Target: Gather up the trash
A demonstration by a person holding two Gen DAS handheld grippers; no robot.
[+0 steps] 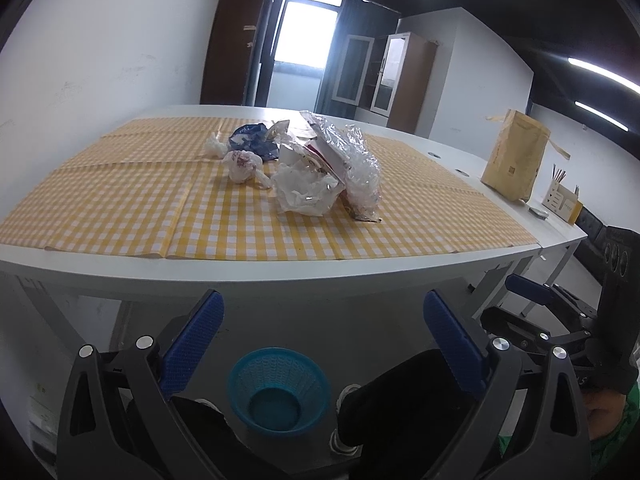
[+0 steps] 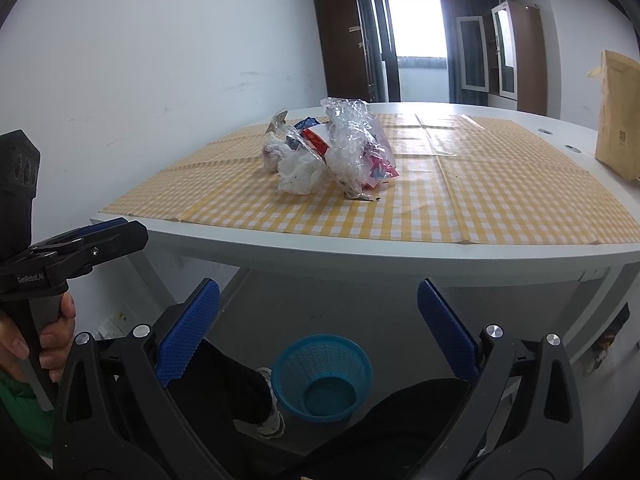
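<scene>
Trash pile [image 1: 308, 164] overlapping, lower pieces hidden

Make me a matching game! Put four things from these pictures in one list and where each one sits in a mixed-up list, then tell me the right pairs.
Things:
1. blue plastic mesh wastebasket
2. crumpled clear plastic bag
3. tall brown paper bag
4. yellow and white checked tablecloth

Places:
A. standing upright on the bare white tabletop, off the cloth
B. on the floor under the table's near edge
C. spread flat over the table
D. in the trash pile in the middle of the cloth

Pairs: 1-B, 2-D, 3-A, 4-C
</scene>
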